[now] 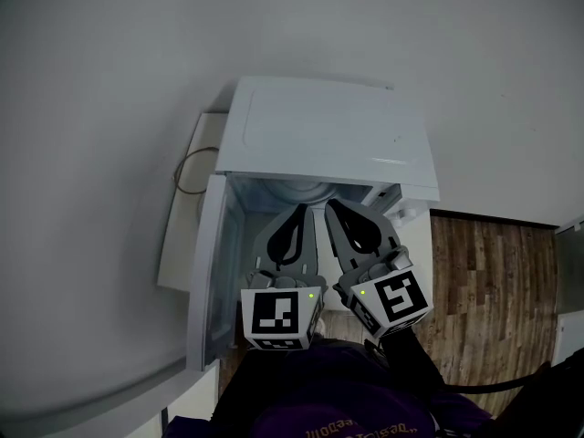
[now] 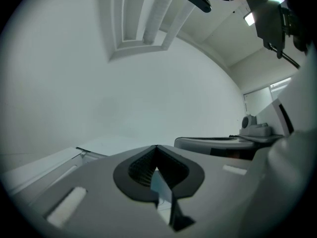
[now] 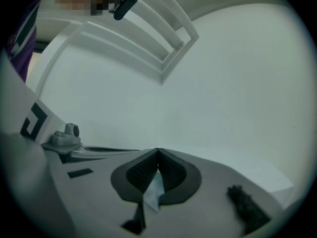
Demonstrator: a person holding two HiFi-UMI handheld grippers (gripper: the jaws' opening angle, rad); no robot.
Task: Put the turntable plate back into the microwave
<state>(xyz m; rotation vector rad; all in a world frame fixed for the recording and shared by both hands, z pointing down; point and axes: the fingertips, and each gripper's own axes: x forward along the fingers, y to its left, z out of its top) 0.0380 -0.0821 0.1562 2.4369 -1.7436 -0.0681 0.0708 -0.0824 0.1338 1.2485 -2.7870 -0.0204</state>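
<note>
The white microwave (image 1: 324,130) stands with its door (image 1: 208,272) swung open to the left. Just under the front edge of its top, a round pale plate (image 1: 306,190) shows inside the cavity, mostly hidden. My left gripper (image 1: 299,210) and right gripper (image 1: 333,204) are side by side before the opening, tips pointing in, both shut with nothing between the jaws. In the left gripper view the left gripper's (image 2: 156,147) jaws meet at their tips; the right gripper view shows the same of the right gripper (image 3: 158,150). Both of these views face a white wall above the microwave.
The microwave sits on a white shelf (image 1: 182,235) against a white wall, with a looped cable (image 1: 192,167) behind its left side. Wooden floor (image 1: 493,290) lies to the right. A ceiling light panel (image 2: 143,19) shows overhead.
</note>
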